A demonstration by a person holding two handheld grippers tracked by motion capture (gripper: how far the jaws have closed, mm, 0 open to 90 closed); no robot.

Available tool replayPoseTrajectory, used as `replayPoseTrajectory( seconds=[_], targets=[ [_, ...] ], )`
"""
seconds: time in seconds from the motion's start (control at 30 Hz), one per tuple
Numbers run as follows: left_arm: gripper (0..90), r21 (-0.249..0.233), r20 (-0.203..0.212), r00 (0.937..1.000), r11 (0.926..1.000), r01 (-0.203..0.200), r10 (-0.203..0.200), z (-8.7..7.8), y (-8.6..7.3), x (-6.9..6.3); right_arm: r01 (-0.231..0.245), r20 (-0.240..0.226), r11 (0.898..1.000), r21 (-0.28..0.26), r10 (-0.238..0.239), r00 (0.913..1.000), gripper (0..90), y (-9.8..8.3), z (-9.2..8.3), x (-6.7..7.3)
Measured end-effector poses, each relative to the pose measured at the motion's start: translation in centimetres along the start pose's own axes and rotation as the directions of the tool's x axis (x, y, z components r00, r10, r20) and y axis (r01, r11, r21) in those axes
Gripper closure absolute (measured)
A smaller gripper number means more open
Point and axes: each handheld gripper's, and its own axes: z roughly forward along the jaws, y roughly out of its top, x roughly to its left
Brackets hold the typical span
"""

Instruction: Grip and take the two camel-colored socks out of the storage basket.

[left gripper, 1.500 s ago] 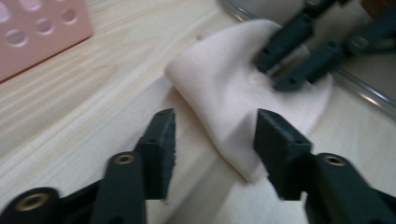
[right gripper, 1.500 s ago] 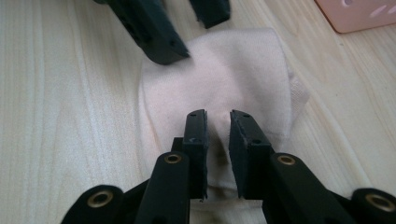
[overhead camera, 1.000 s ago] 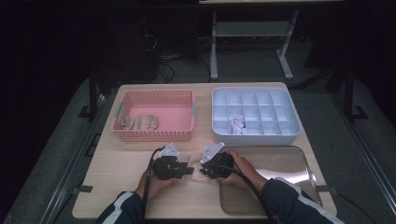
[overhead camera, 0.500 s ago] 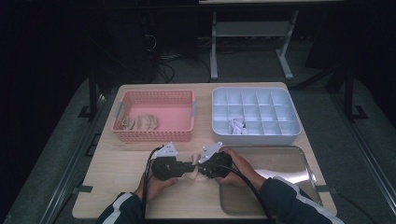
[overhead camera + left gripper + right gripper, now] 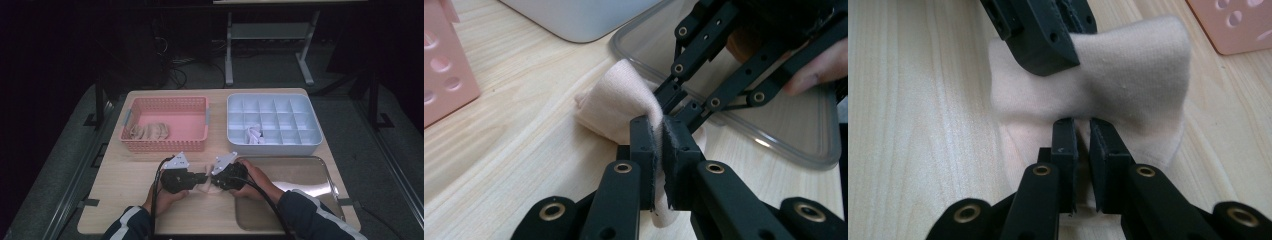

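- Two grippers pinch one small cream sock [image 5: 204, 183] between them on the wooden table [image 5: 120, 200], in front of the pink basket [image 5: 167, 125] and just left of the metal tray [image 5: 300, 175].
- Left gripper [image 5: 658, 145]: its jaws have just been closing and now stand nearly together, with a thin fold of sock clamped between the pads.
- Right gripper [image 5: 1083, 137]: its jaws have also just been closing and stand nearly together on the opposite edge of the sock.
- Slipping is the first risk, I judge: each grip takes only a narrow edge of soft cloth, so a pull apart could drag the fabric out of one pair of pads.
- Uneven pulling could twist the sock or bunch it, spoiling any fold.
- Crowding is another hazard: the two sets of jaws work almost nose to nose and could knock together.
- A sideways swing could also catch the tray's rim or the white divided box [image 5: 272, 125] behind it.
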Motion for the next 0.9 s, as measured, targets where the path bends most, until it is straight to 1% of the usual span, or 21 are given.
replayPoseTrajectory(
  seconds=[0.07, 0.1, 0.13, 0.17, 0.2, 0.23, 0.27, 0.3, 0.33, 0.37, 0.4, 0.43, 0.47, 0.5, 0.57, 0.63, 0.73, 0.8, 0.83, 0.87, 0.9],
  targets=[
    [84.0, -0.003, -0.003, 1.0, 1.0, 0.005, -0.005, 0.0, 0.0, 0.0, 0.005, 0.0, 1.0, -0.004, -0.005, 1.0, 80.1, 0.0, 0.0, -0.1],
    [83.9, -0.003, -0.001, 0.9999, 0.9999, 0.012, -0.012, 0.0, 0.0, 0.1, 0.0, -0.003, 1.0, -0.008, 0.0, 1.0, 79.7, 0.0, -0.1, -0.1],
    [83.8, 0.004, -0.009, 0.9999, 1.0, 0.007, -0.007, 0.0, 0.0, 0.2, 0.002, 0.006, 1.0, -0.02, -0.002, 1.0, 79.4, 0.0, -0.4, -0.1],
    [83.7, 0.004, -0.009, 0.9999, 1.0, 0.007, -0.007, 0.0, 0.0, 0.2, 0.002, 0.006, 1.0, -0.02, -0.002, 1.0, 79.4, 0.0, -0.4, -0.1],
    [83.6, -0.009, -0.008, 0.9998, 0.9998, 0.02, -0.021, 0.0, 0.0, 0.2, -0.023, 0.003, 0.998, -0.05, 0.023, 0.9997, 79.4, 0.2, -0.9, -0.1],
    [83.7, -0.005, -0.009, 0.9998, 0.9998, 0.019, -0.019, -0.1, 0.0, 0.2, -0.019, 0.013, 0.998, -0.064, 0.02, 0.9997, 79.3, 0.2, -1.0, -0.1],
    [83.5, -0.002, -0.01, 0.9998, 0.9999, 0.015, -0.015, 0.0, 0.1, 0.2, -0.019, 0.022, 0.998, -0.066, 0.021, 0.9995, 79.5, 0.3, -1.1, -0.1],
    [83.4, -0.001, -0.009, 0.9998, 0.9999, 0.015, -0.015, 0.0, 0.1, 0.2, -0.027, 0.021, 0.998, -0.065, 0.029, 0.9994, 79.6, 0.4, -1.0, 0.0],
    [83.5, 0.0, -0.008, 0.9998, 0.9999, 0.016, -0.016, 0.0, 0.1, 0.2, -0.024, 0.023, 0.998, -0.053, 0.026, 0.9994, 79.6, 0.5, -0.7, 0.1],
    [83.6, 0.001, -0.011, 0.9998, 0.9999, 0.017, -0.017, 0.1, 0.1, 0.2, -0.013, 0.034, 0.999, -0.039, 0.014, 0.9993, 79.6, 0.5, -0.5, 0.1],
    [83.5, 0.008, -0.013, 0.9999, 0.9999, 0.01, -0.01, 0.0, 0.1, 0.2, -0.025, 0.029, 0.999, -0.036, 0.026, 0.9992, 79.7, 0.5, -0.2, 0.1],
    [83.5, 0.008, -0.013, 0.9999, 0.9999, 0.01, -0.01, 0.0, 0.1, 0.2, -0.025, 0.029, 0.999, -0.036, 0.026, 0.9992, 79.7, 0.5, -0.2, 0.1],
    [83.5, 0.006, -0.015, 0.9998, 0.9999, 0.015, -0.015, 0.0, 0.1, 0.2, -0.017, 0.031, 1.0, -0.02, 0.018, 0.9994, 79.5, 0.5, 0.2, 0.0],
    [83.4, 0.01, -0.022, 0.9997, 0.9999, 0.01, -0.01, 0.0, 0.1, 0.2, -0.031, 0.028, 0.999, -0.024, 0.032, 0.9991, 79.2, 0.6, 0.4, 0.0],
    [83.4, 0.007, -0.022, 0.9996, 0.9999, 0.015, -0.015, -0.1, 0.1, 0.3, -0.017, 0.031, 1.0, -0.021, 0.018, 0.9994, 78.9, 0.8, 0.8, 0.0],
    [83.4, 0.007, -0.025, 0.9996, 0.9998, 0.016, -0.016, 0.0, 0.1, 0.3, -0.017, 0.035, 0.999, -0.029, 0.018, 0.9992, 78.1, 1.0, 1.0, 0.1],
    [82.7, 0.006, -0.027, 0.9995, 0.9998, 0.016, -0.016, 0.1, 0.1, 0.2, -0.018, 0.038, 0.999, -0.039, 0.019, 0.9991, 73.3, 1.1, 1.2, 0.1],
    [82.9, 0.008, -0.035, 0.9994, 0.9999, 0.009, -0.009, -0.1, 0.1, 0.2, -0.021, 0.039, 0.999, -0.05, 0.023, 0.999, 62.6, 1.0, 0.9, -0.1],
    [83.0, 0.008, -0.035, 0.9994, 0.9999, 0.009, -0.009, -0.1, 0.1, 0.2, -0.027, 0.035, 0.998, -0.055, 0.029, 0.9989, 61.2, 0.9, 0.4, -0.3],
    [83.0, 0.001, -0.043, 0.9989, 0.9998, 0.018, -0.018, -0.2, 0.1, 0.2, -0.042, 0.022, 0.996, -0.074, 0.044, 0.9988, 62.0, 0.8, -0.2, -0.5],
    [83.0, 0.001, -0.043, 0.9989, 0.9998, 0.018, -0.018, -0.2, 0.1, 0.2, -0.043, 0.023, 0.995, -0.093, 0.045, 0.9987, 62.6, 0.6, -0.9, -0.7]
  ],
)
